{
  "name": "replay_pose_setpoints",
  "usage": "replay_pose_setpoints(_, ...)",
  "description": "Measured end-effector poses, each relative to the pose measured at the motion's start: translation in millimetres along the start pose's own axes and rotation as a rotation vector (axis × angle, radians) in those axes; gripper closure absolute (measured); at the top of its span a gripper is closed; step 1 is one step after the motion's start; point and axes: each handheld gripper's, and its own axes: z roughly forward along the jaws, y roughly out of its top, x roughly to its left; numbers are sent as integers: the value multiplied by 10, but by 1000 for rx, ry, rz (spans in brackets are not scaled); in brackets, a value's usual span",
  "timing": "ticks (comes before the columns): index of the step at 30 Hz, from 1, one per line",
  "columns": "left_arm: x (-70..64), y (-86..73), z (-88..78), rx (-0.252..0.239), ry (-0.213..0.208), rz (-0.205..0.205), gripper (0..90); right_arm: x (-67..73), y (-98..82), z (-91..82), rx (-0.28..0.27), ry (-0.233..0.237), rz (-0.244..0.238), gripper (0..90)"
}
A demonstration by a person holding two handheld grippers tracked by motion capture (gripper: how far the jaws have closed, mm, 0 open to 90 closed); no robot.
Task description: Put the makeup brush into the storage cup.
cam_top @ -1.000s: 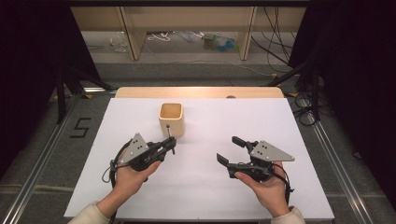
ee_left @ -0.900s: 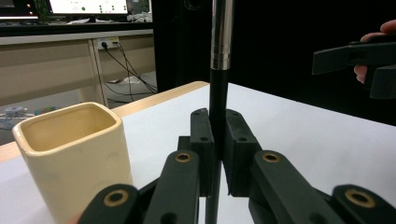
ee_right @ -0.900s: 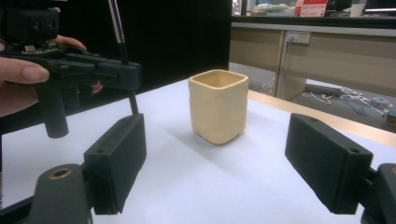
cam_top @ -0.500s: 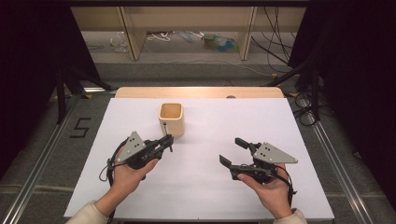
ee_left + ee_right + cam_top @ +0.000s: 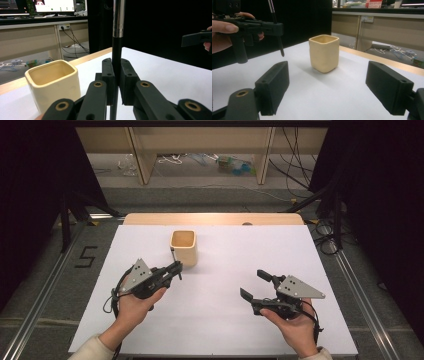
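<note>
My left tongs (image 5: 176, 269) are pinching a thin black rod (image 5: 116, 53) with a shiny metal band near its top; it stands upright between the flat matte pads, lifted just off the desk (image 5: 225, 330). My left hand (image 5: 131, 302) reaches in from the lower left and aims the tongs toward the cup (image 5: 183, 247), with the rod just beside its near left corner. The cup is a cream, smooth-glazed, square vessel with rounded corners, standing upright and open at the top on the white sheet. My right tongs (image 5: 255, 285) are spread wide, pads well apart and holding nothing, with my right hand (image 5: 295, 327) low at the near right, pointing up-left toward the cup.
</note>
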Motion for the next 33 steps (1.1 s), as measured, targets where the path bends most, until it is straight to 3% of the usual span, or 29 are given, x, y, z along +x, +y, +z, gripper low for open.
replay_pose_setpoints(10,31,6,-8,-7,9,0,839,-31,-27,-69,-9,5,15,200)
replay_pose_setpoints(22,79,16,-24,-12,25,-7,839,-71,-91,-201,-3,-37,21,199)
replay_pose_setpoints(33,189,102,-2,-31,50,3,839,-86,-113,-203,-8,-27,23,200)
